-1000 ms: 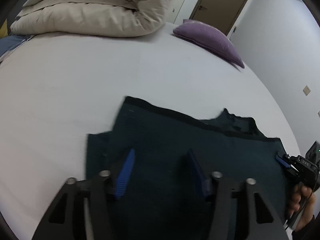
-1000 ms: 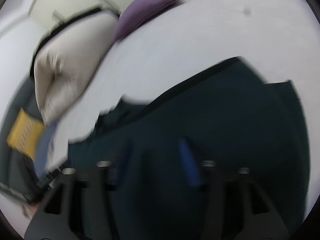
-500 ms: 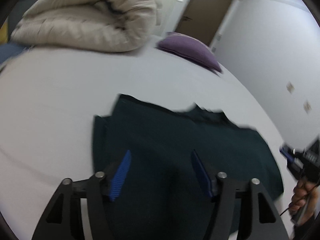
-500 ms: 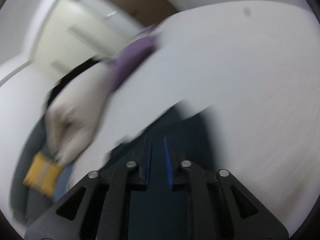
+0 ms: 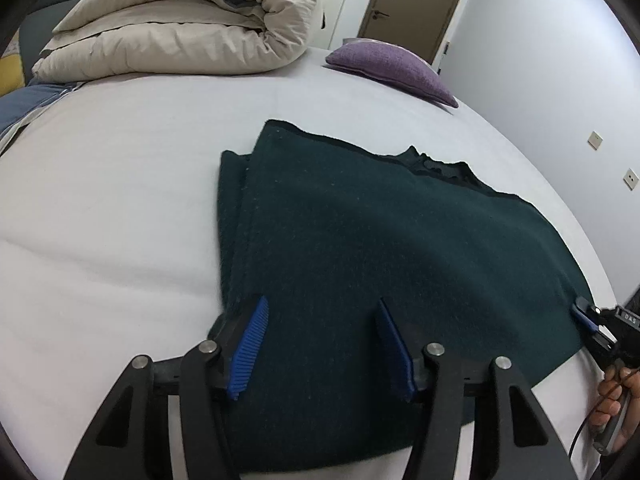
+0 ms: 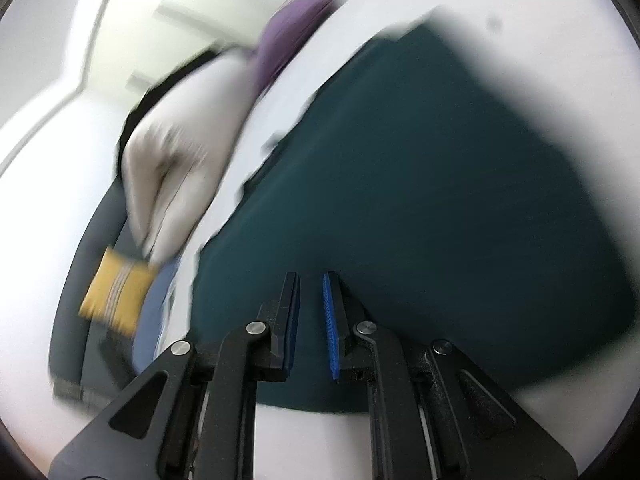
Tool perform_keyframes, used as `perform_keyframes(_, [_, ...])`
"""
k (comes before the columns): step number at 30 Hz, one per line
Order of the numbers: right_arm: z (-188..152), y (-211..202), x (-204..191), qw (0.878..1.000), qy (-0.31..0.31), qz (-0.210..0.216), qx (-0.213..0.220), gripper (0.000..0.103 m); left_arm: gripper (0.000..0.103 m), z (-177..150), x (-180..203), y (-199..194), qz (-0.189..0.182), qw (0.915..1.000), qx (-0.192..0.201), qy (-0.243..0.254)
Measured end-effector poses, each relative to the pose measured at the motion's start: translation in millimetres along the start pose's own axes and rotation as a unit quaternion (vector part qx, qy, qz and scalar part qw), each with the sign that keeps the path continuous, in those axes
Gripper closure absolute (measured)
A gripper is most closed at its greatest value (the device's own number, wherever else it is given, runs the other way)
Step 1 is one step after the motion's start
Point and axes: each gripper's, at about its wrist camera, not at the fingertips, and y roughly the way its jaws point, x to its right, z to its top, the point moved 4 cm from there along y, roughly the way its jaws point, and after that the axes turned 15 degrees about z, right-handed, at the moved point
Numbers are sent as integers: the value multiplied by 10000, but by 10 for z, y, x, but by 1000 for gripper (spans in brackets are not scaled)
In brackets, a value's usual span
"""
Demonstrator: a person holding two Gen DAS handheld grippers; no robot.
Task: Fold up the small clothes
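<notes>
Left wrist view: open left claw (image 5: 320,308) over dark green garment (image 5: 380,240).

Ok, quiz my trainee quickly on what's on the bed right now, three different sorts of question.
1. True or false: the left gripper has its jaws wide apart over the dark green garment.
2. The purple pillow lies: A on the garment; B on the bed, beyond the garment; C on the floor.
3. Fill in: the rolled-up beige thing at the bed's far end is a ____.
Key: 1 true; 2 B; 3 duvet.
</notes>
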Motion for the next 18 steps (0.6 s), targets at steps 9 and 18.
perform_keyframes(9, [-407, 452, -770, 9939, -423, 633, -803, 85, 40, -190, 455, -239, 87, 9987, -215, 460])
perform_keyframes(18, [-721, 629, -304, 9931, 242, 508, -1027, 83, 40, -255, 428, -79, 182, 9978, -292, 575])
